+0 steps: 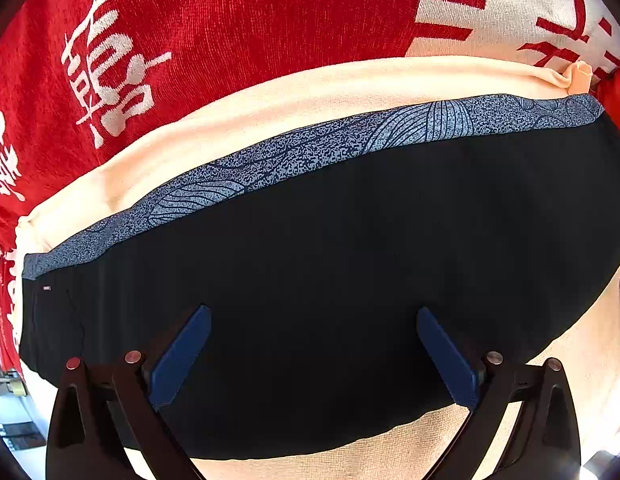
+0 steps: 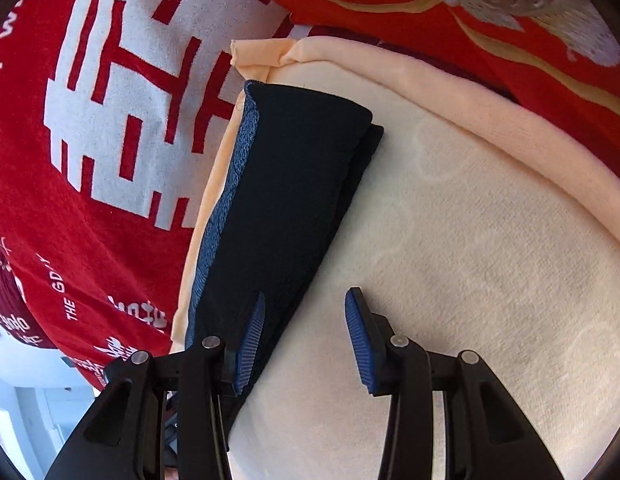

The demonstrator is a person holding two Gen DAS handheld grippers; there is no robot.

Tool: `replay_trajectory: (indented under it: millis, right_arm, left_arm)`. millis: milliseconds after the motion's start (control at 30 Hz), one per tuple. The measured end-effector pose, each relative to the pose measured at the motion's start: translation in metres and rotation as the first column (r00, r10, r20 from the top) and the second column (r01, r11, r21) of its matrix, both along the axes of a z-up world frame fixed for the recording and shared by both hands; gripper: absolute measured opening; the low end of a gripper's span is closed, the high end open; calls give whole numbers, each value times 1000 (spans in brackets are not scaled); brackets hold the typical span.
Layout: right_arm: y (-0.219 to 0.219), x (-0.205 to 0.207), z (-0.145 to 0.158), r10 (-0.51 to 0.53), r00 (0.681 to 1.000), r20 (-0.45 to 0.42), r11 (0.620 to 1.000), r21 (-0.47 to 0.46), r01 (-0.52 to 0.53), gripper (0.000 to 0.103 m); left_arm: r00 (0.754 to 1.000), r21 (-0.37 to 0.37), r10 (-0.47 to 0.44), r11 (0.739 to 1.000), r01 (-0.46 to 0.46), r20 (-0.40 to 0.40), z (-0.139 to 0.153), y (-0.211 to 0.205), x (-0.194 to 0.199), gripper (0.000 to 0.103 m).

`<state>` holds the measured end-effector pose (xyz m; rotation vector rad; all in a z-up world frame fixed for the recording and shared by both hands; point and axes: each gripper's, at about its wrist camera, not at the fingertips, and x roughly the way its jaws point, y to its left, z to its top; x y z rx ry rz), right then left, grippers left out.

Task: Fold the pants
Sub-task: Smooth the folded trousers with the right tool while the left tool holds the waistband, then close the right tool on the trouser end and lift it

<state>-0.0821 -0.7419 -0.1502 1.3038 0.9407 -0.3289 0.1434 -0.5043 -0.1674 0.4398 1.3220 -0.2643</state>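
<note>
Folded dark pants (image 2: pixel 293 200) are lying on the cream pad (image 2: pixel 490 260). Left gripper (image 1: pixel 314 354) is hovering over them, jaws apart; right gripper (image 2: pixel 305 340), jaws apart, is straddling their near edge, probably for tidying.

A cream cloth (image 2: pixel 490 240) covers the work surface, its peach hem (image 2: pixel 510 120) curving from 12 to 3 o'clock in the right wrist view; a red blanket (image 1: pixel 229 20) with white characters lies beyond; at 8 o'clock, a pale, brightly lit floor (image 2: pixel 25 412) shows.
</note>
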Motion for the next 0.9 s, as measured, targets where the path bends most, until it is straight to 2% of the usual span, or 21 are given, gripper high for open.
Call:
replay_trajectory:
  millis: [233, 333, 467, 600, 767, 800, 833, 867, 900]
  right_arm:
    - [-9, 2, -12, -53, 996, 69, 998, 44, 50, 46]
    - [-13, 10, -15, -55, 993, 106, 998, 33, 52, 46]
    - [-15, 22, -15, -23, 993, 115, 1000, 10, 22, 46]
    - [-20, 27, -18, -36, 991, 126, 999, 32, 32, 46]
    - [-27, 52, -24, -38, 992, 118, 999, 38, 34, 48]
    - [-28, 57, -25, -35, 995, 97, 999, 45, 30, 46]
    - [-29, 60, -24, -35, 996, 77, 998, 53, 31, 30]
    - [-30, 60, -24, -39, 997, 61, 997, 66, 35, 19]
    - [-30, 59, -23, -44, 997, 67, 996, 82, 39, 17]
  left_arm:
    - [1000, -1, 3, 1000, -3, -3, 0, 2, 2, 103]
    - [1000, -2, 3, 1000, -3, -3, 0, 3, 3, 103]
    - [1000, -4, 7, 1000, -7, -4, -1, 5, 4, 103]
    - [1000, -5, 8, 1000, -8, -4, -1, 7, 5, 103]
    - [1000, -9, 9, 1000, -9, -4, -2, 9, 7, 103]
    - [1000, -10, 7, 1000, -7, -7, -2, 9, 8, 103]
    - [1000, -9, 6, 1000, -6, -6, -1, 10, 9, 103]
    - [1000, -4, 12, 1000, -12, 3, 3, 10, 10, 100]
    - [1000, -15, 18, 1000, -18, 10, 8, 10, 11, 84]
